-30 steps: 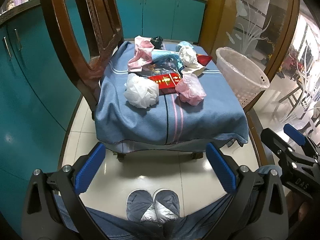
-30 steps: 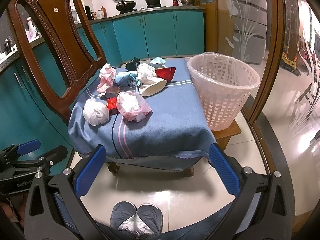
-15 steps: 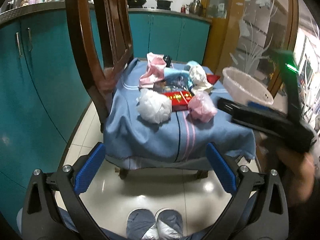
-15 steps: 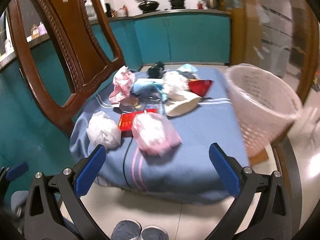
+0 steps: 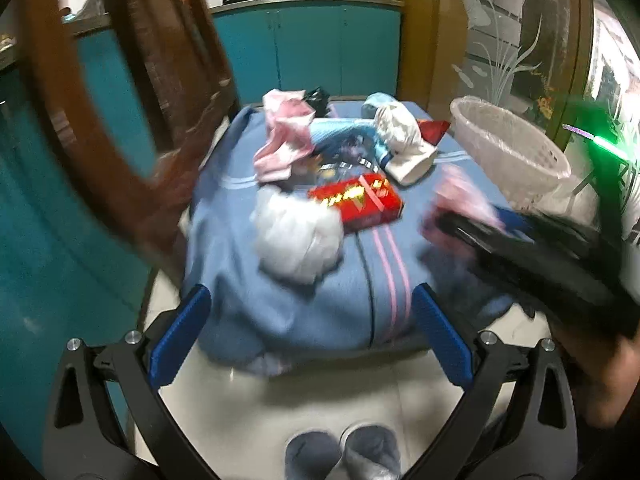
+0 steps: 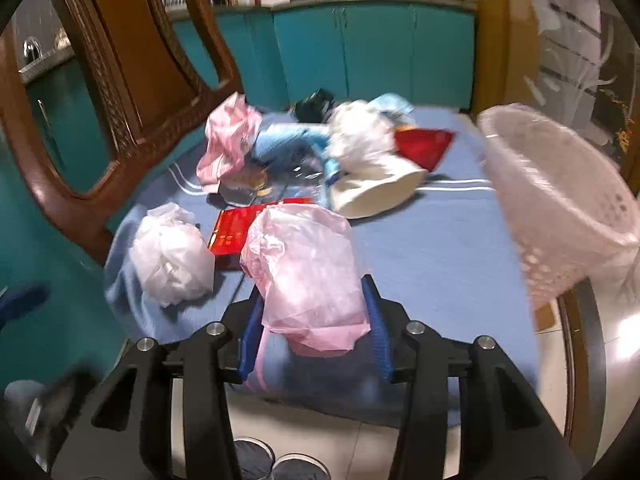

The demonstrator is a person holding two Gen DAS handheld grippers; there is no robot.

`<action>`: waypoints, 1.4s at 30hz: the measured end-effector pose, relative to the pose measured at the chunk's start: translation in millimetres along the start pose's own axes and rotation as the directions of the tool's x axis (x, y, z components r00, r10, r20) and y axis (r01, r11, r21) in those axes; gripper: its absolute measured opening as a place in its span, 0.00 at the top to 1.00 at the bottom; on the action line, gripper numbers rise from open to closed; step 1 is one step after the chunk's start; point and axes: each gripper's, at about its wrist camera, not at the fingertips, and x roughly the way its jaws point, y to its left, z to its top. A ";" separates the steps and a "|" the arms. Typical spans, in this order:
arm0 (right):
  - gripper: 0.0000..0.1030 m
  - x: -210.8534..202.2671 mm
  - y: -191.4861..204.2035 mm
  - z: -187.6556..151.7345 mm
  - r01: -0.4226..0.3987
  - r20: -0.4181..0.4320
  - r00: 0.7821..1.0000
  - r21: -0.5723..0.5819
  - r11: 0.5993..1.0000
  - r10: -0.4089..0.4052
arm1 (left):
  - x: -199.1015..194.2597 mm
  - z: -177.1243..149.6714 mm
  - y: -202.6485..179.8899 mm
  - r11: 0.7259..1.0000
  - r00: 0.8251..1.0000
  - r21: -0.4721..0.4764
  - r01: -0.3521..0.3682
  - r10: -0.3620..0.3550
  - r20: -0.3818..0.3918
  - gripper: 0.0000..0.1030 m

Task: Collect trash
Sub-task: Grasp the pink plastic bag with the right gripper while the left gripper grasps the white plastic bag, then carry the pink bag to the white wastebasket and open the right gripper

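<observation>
Right tool (image 6: 314, 326): fingers either side of the pink bag (image 6: 306, 272) at its near end — narrowed onto it, and I judge it gripped, though blur leaves the contact unsure.
Pink bag: dead ahead of the right tool, its length running away along the fingers, resting on the blue cloth (image 6: 432, 248).
Basket (image 6: 560, 200): ahead and to the right of the right tool, beside the cloth edge — the coming carry goes rightward.
Left tool (image 5: 312, 340): spread wide, holding nothing, short of the cloth.
White bag (image 5: 298, 240): straight ahead of the left tool, the nearer one to it.
Nearer to the basket: right tool.
</observation>
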 end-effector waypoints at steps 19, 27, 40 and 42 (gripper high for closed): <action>0.55 -107.2 -13.8 -25.5 -0.067 0.098 0.993 0.020 0.998 0.065 | 42.6 13.9 24.9 0.998 0.998 -0.050 0.044 -0.046 -0.050 0.77; 0.55 -108.0 0.1 -19.9 -0.081 0.127 0.989 0.015 0.997 0.078 | -68.1 -9.0 31.6 0.985 0.991 -0.135 0.110 -0.099 0.086 0.77; 0.55 -115.8 -1.4 -36.1 -0.035 0.121 0.992 0.027 0.999 0.032 | -72.4 -28.8 4.3 0.985 0.994 -0.137 0.109 -0.110 -0.001 0.77; 0.55 -114.9 -2.6 -39.3 -0.027 0.115 0.993 0.030 0.999 0.023 | -73.2 -30.1 0.7 0.986 0.995 -0.132 0.103 -0.104 -0.001 0.78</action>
